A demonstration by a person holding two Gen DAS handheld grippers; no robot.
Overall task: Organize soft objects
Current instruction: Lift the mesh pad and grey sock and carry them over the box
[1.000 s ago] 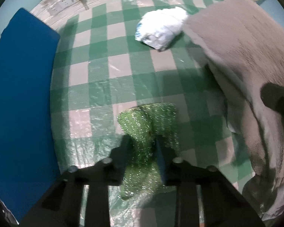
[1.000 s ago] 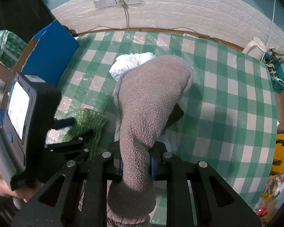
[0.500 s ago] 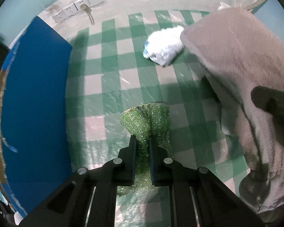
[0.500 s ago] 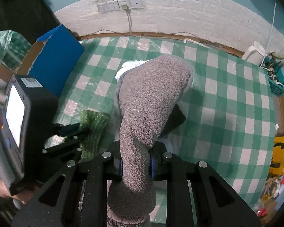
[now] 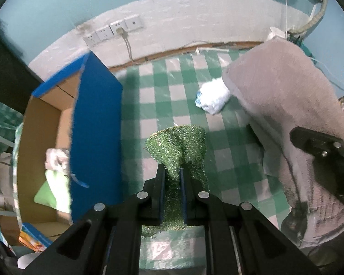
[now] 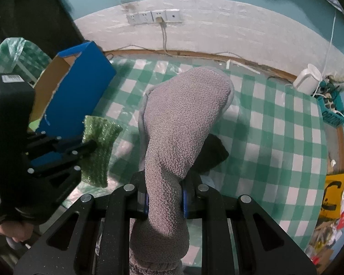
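Observation:
My left gripper (image 5: pixel 172 171) is shut on a glittery green cloth (image 5: pixel 178 144) and holds it above the green-checked table (image 5: pixel 153 100). In the right wrist view the left gripper (image 6: pixel 89 145) and the green cloth (image 6: pixel 98 149) show at the left. My right gripper (image 6: pixel 164 200) is shut on a grey knitted sock-like cloth (image 6: pixel 183 123), which stands up over the table; it fills the right of the left wrist view (image 5: pixel 286 105). A crumpled white cloth (image 5: pixel 213 99) lies on the table behind. An open blue cardboard box (image 5: pixel 96 126) stands at the left, with soft items inside (image 5: pixel 55 162).
The box also shows at the left of the right wrist view (image 6: pixel 80 84). A dark object (image 6: pixel 212 153) lies on the table under the grey cloth. Wall sockets with a cable (image 6: pixel 153 16) are behind. A white adapter (image 6: pixel 307 81) and a teal basket (image 6: pixel 332 107) sit at the right edge.
My left gripper closed on the green cloth and lifted it off the table, rising and pulling back so the box's inside came into view. The right gripper rose with the grey cloth.

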